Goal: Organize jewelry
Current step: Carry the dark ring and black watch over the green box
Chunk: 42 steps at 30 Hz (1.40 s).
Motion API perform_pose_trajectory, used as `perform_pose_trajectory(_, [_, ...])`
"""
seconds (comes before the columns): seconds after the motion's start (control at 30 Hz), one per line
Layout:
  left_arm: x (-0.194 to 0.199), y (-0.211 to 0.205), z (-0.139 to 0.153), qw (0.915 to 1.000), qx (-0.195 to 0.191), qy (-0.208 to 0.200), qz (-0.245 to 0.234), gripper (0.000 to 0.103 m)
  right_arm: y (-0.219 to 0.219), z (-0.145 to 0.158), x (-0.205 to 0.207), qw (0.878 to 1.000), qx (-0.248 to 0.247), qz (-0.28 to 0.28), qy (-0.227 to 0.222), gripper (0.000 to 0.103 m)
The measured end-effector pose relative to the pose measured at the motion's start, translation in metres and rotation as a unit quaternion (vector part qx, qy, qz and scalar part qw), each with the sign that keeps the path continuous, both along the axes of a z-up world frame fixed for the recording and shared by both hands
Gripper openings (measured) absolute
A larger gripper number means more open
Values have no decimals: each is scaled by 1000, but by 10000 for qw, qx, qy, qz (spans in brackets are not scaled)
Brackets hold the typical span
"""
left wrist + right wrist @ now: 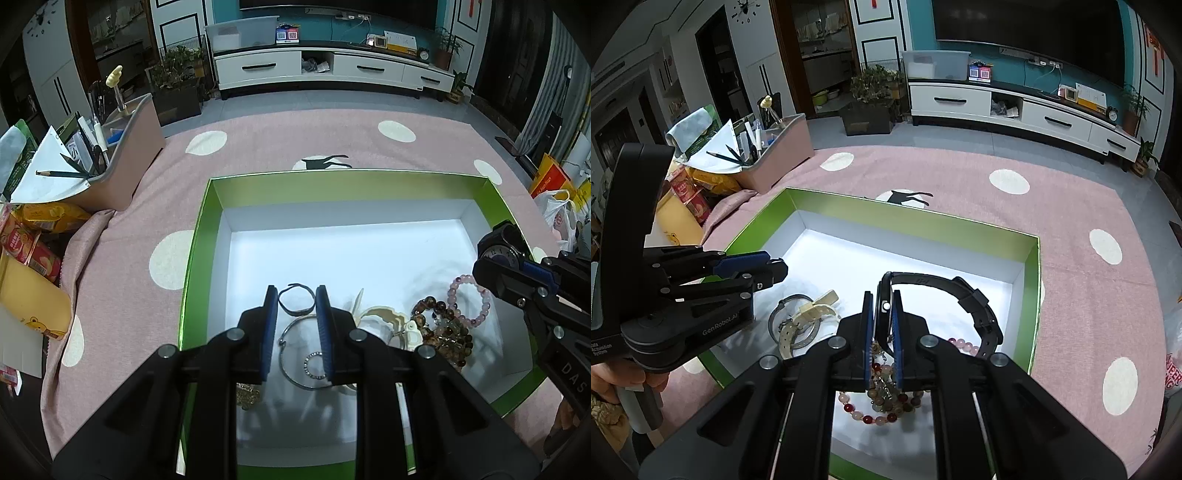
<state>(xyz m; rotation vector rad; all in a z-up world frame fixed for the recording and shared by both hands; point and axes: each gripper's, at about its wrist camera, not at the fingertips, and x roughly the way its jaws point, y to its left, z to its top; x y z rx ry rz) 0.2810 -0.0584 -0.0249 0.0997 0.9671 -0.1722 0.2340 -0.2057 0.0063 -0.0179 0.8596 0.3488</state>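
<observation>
A green box with a white floor (332, 258) (849, 254) holds jewelry. My left gripper (296, 295) is open and empty, hovering over a small dark ring band (295, 302) and a silver bangle (291, 350). A cream watch (384, 317), brown beads (443, 328) and a pink bead bracelet (469, 299) lie to its right. My right gripper (882, 299) is shut on a black wristwatch (975, 302), held above bead bracelets (882, 402) at the box's right side. The right gripper also shows in the left wrist view (517, 273).
A pink organizer tray with pencils and paper (122, 155) (775, 147) stands at the far left on the pink dotted cloth (258, 147). Snack packets (33, 236) lie left of the box. A plastic bag (557, 218) sits at the right.
</observation>
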Motion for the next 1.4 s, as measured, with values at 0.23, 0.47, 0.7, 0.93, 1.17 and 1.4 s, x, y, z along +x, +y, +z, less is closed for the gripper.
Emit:
perform_pose_trajectory(0.23, [4,0,-5,9999,72,81,23,21,4,-1,6,9999,-114,41,77,9])
perform_pose_trajectory(0.47, [9,1,-8,9998,130,161,32,21,9,-7,15,9994,-259,83,236,9])
perform_pose_trajectory(0.7, [12,1,-11,9995,207,216,44,21,13,-11,23,9985,-415,102,342,9])
perform_pose_trajectory(0.93, [17,2,-14,9992,266,291,59,21,16,-17,30,9972,-585,120,457,9])
perform_pose_trajectory(1.17, [19,2,-16,9990,297,336,59,21,18,-23,37,9957,-723,136,557,9])
perform_pose_trajectory(1.4, [24,1,-21,9984,372,419,38,21,20,-28,42,9943,-819,157,663,9])
